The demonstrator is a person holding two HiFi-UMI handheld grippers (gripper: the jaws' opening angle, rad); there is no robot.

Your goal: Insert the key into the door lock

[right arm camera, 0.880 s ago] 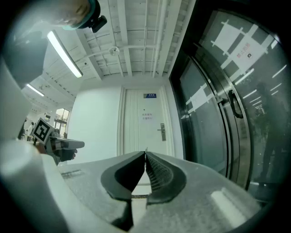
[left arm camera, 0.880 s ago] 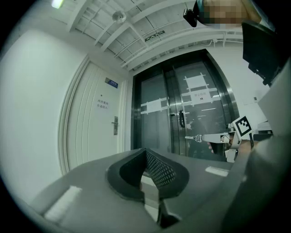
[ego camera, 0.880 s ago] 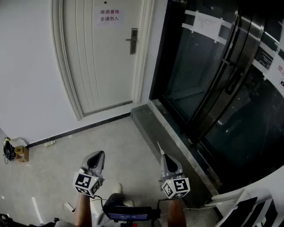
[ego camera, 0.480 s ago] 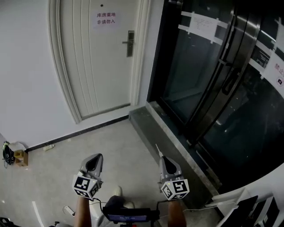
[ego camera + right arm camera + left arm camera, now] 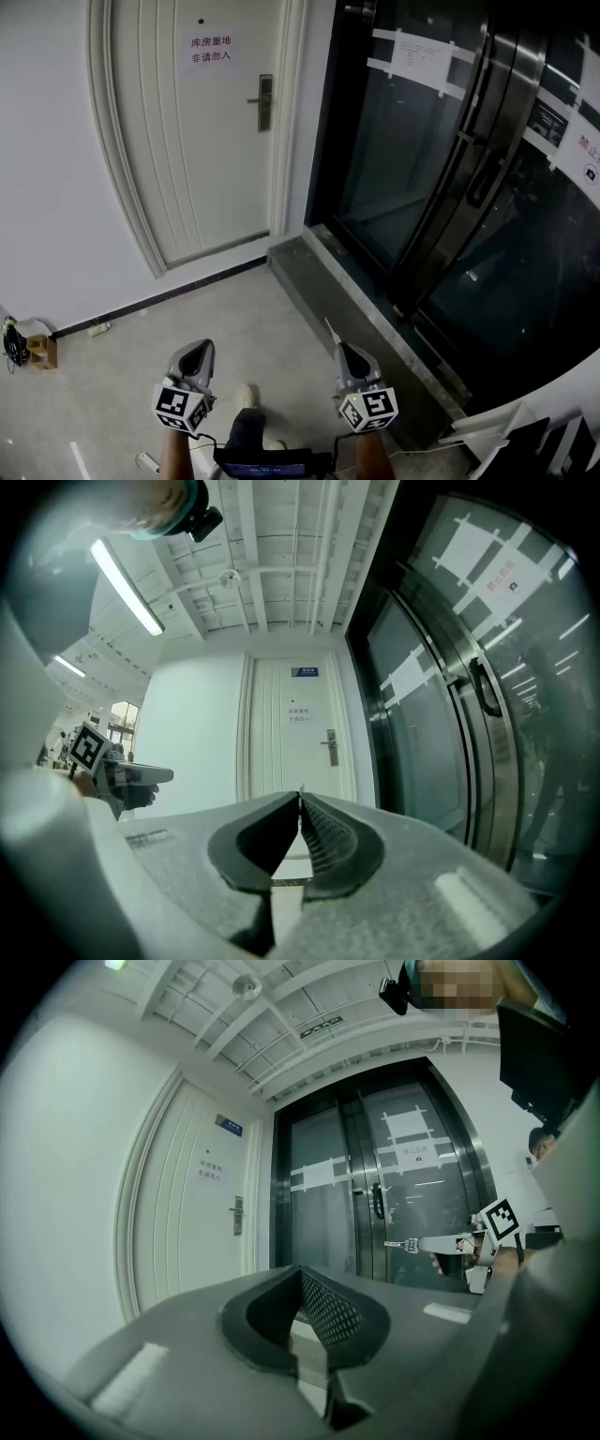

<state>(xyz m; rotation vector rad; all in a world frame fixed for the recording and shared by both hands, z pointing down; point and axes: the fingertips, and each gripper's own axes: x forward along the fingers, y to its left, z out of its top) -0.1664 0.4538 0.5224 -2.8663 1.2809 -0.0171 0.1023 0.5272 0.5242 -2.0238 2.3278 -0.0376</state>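
Key sits pinched in our right claw, whose jaws are pressed together on it, its blade aimed toward the door lock but well apart from it. Our left claw is closed on itself, also well short of the door lock, which sits on the white door ahead.

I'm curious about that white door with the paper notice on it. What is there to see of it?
The door is white, looks painted, with long vertical grooves, and stands shut in a white moulded frame. A paper notice with two lines of print is stuck near its top. On its right edge sits a metal lock plate whose lever handle points left. It stands in a white wall, left of dark glass doors. Nothing touches it.
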